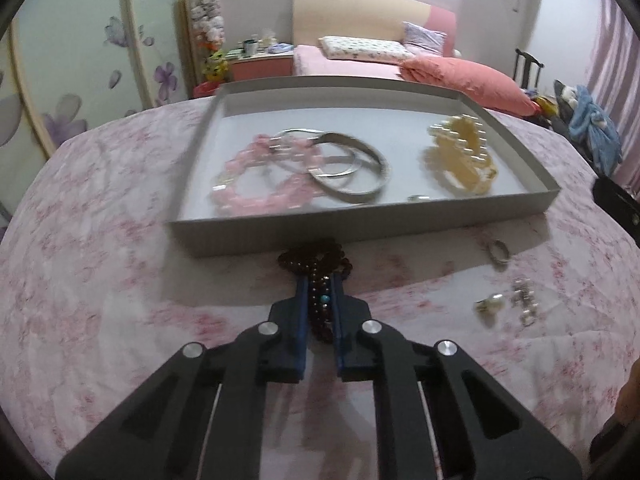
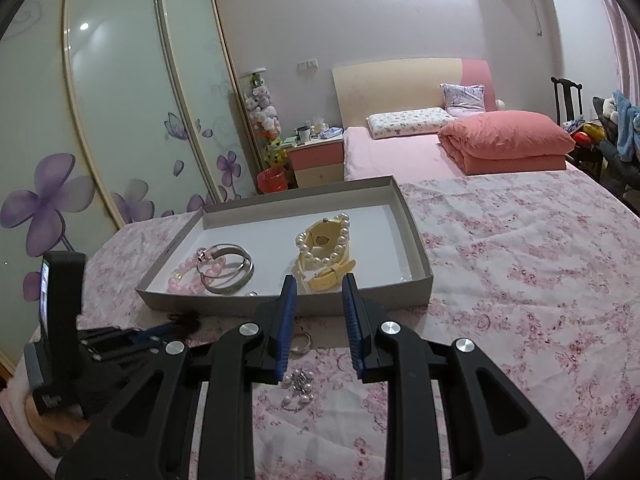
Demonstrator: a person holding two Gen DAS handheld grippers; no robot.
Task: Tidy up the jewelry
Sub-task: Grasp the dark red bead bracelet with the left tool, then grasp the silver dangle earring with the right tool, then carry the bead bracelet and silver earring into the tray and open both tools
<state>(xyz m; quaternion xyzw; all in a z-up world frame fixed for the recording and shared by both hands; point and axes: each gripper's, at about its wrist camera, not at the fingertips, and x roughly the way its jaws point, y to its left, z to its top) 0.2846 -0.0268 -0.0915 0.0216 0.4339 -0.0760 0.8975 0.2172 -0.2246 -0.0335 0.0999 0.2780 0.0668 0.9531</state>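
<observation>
Clamped between the blue-padded jaws of the left gripper (image 1: 320, 280) is a dark brown beaded bracelet with one turquoise bead (image 1: 318, 268), its free loop bunched against the near outer wall of the shallow grey cardboard tray (image 1: 304, 232). Jaws of the right gripper (image 2: 320, 284) stand wide apart with nothing between them, above a plain silver ring (image 2: 302, 342) and a small cluster of pearl-and-silver earrings (image 2: 298, 390) lying on the pink floral bedsheet (image 2: 520, 280). Inside the tray lie a pink beaded bracelet (image 1: 256, 184), overlapping silver metal bangles (image 1: 348, 168), and a yellow wristwatch (image 2: 324, 256) touching a white pearl bracelet (image 2: 340, 240).
</observation>
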